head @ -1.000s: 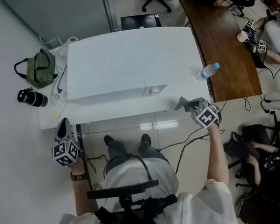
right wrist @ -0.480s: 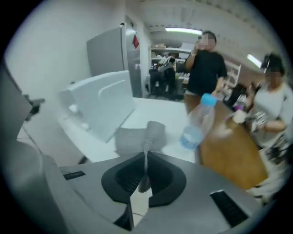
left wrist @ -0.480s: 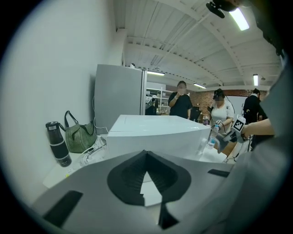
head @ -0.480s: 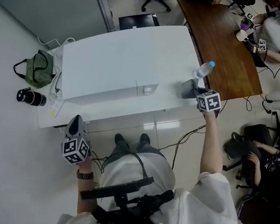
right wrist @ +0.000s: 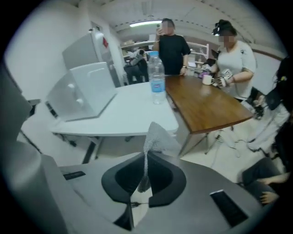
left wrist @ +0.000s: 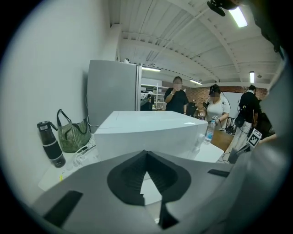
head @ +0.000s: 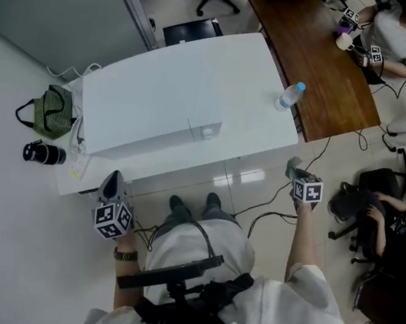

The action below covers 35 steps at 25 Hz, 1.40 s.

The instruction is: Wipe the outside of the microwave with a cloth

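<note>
The white microwave (head: 151,105) stands on a white table (head: 259,139); it also shows in the left gripper view (left wrist: 146,132) and at the left of the right gripper view (right wrist: 84,89). My right gripper (head: 293,165) hangs off the table's front right corner, over the floor, away from the microwave. It (right wrist: 145,157) is shut on a grey cloth (right wrist: 155,137) that sticks up from the jaws. My left gripper (head: 114,177) is below the table's front left edge. Its jaws (left wrist: 146,153) are shut with nothing between them.
A water bottle (head: 289,96) stands at the table's right edge beside a brown table (head: 322,62). A green bag (head: 51,110) and a black flask (head: 43,152) lie left of the microwave. Cables (head: 272,205) run on the floor. People stand and sit at the right.
My right gripper, still holding the cloth, has drawn back from the microwave's right side, down and to the right, off the table's corner. The left gripper has shifted slightly right.
</note>
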Tool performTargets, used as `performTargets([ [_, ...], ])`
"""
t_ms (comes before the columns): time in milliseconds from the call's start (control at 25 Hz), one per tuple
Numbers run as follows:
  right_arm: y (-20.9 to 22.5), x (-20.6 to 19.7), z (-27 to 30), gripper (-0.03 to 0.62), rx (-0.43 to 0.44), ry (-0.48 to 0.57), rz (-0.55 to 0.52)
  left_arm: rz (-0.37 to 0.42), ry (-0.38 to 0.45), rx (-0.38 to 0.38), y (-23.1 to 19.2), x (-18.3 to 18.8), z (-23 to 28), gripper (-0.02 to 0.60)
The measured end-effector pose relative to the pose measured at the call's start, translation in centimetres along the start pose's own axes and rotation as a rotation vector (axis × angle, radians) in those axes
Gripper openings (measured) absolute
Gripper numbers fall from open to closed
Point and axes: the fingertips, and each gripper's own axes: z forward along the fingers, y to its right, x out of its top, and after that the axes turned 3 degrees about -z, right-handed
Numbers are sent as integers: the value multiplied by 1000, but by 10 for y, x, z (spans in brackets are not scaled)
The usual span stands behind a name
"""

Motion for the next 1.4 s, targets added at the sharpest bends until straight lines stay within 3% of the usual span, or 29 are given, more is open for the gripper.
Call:
performTargets([
  [200,-97,-11,1,23,170,105,-37,9,-9,-53,24,-2,17,28],
  [400,-178,29,9,24,174,247,-84,28,-13,-110,43,-9,26,28],
  [600,-270,116,-15,23,199,437,-159,72,20,-152,58,3,25,28],
  [880,-409,252,-97,23,374,800,-286,107,168,-225,78,71,16,28],
  [1000,-439,274,-113,23,422,873,-320,116,203,-230,77,89,11,28],
  [1400,-467,284,-119,23,485,896,-318,114,231,-209,53,101,-3,28],
])
